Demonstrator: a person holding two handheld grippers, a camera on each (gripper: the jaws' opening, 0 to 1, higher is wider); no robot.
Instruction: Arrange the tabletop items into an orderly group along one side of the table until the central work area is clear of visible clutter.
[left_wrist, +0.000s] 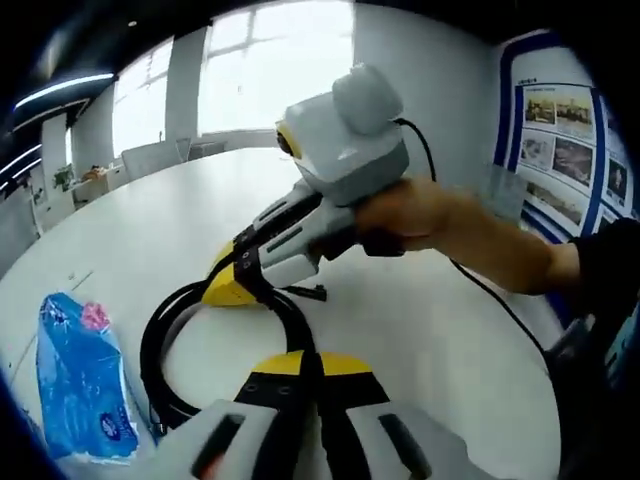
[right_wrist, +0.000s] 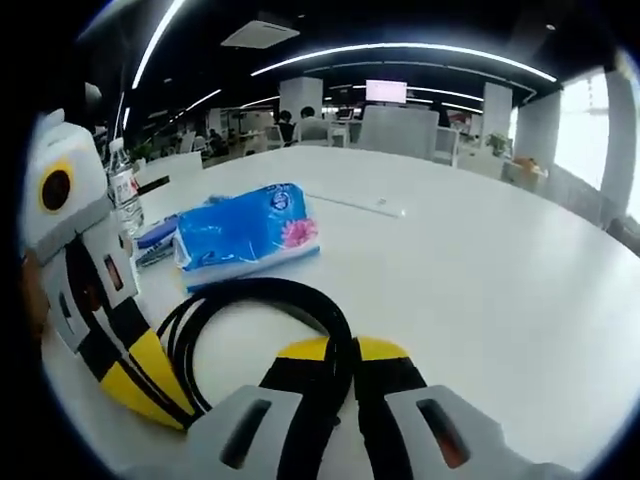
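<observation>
Your left gripper (left_wrist: 312, 362) rises at the foot of the left gripper view: grey plastic body, black jaws tipped in glossy yellow, pressed together on a coiled black cable (left_wrist: 175, 345), a smooth rubbery loop of several strands lying flat on the matte white table (left_wrist: 140, 230). The cable passes up between the two yellow tips, so this gripper is clenched on it. Ahead and slightly left of those tips, your right gripper (left_wrist: 232, 285) comes in from the right, carried by a bare hand (left_wrist: 405, 212); its yellow tips meet at the far arc of the same loop, and a thin black lead trails from its body across the table. To the left of the coil, near it but apart, lies a soft blue plastic tissue pack (left_wrist: 75, 385), crinkled and printed with a pink flower. In the right gripper view, the right gripper (right_wrist: 342, 352) likewise has its yellow-tipped black jaws closed with the cable (right_wrist: 255, 300) running between them, so it too grips the coil. Your left gripper (right_wrist: 150, 385) shows at the left of that view, its striped yellow-and-black jaw tips down at the near-left edge of the loop. Beyond the coil sits the tissue pack (right_wrist: 245, 232), a rounded rectangular cushion; left of it are a small dark-blue flat object (right_wrist: 155, 238), too blurred to identify, and an upright clear water bottle (right_wrist: 123, 192) with a label.
</observation>
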